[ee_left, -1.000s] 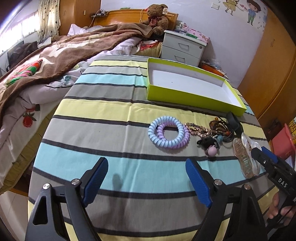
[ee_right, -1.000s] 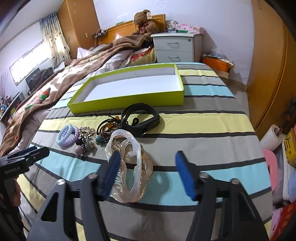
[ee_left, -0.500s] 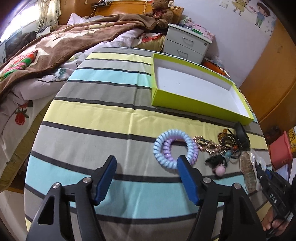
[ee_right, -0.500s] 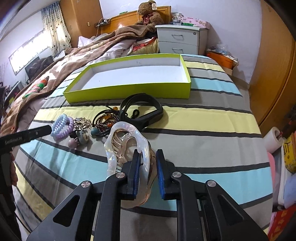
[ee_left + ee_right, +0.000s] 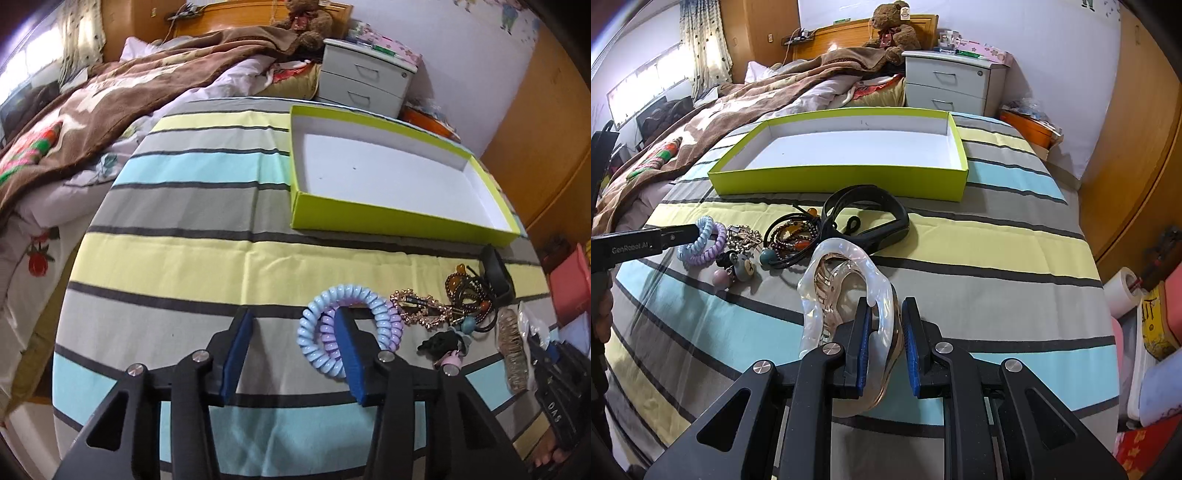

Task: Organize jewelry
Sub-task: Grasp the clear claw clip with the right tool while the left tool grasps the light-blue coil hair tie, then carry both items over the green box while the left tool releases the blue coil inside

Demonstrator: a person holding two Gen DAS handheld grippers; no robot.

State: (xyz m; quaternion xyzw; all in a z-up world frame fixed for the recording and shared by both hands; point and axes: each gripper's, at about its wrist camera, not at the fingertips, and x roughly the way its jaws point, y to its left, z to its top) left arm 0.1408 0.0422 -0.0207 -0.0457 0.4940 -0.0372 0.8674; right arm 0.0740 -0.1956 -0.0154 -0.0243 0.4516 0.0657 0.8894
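A pearly translucent hair claw (image 5: 846,280) lies on the striped cloth, and my right gripper (image 5: 884,332) is shut on its near side. My left gripper (image 5: 291,354) is open, its right finger inside the blue and purple coil hair ties (image 5: 325,325), its left finger outside them. The coil ties also show in the right wrist view (image 5: 703,242). Beside them lie a gold chain (image 5: 417,306), beaded bracelets (image 5: 794,236), a pom-pom charm tie (image 5: 737,269) and a black band (image 5: 871,214). An empty lime-green tray (image 5: 842,181) stands behind them.
The table wears a striped cloth (image 5: 184,258). A bed with a brown blanket (image 5: 92,107) is at the left. A grey nightstand (image 5: 949,85) stands behind the tray. A wooden door (image 5: 1137,147) and boxes are at the right.
My left gripper moved forward and right and narrowed, so one finger now sits inside the coil ties. My right gripper closed on the hair claw half a second ago and still grips it.
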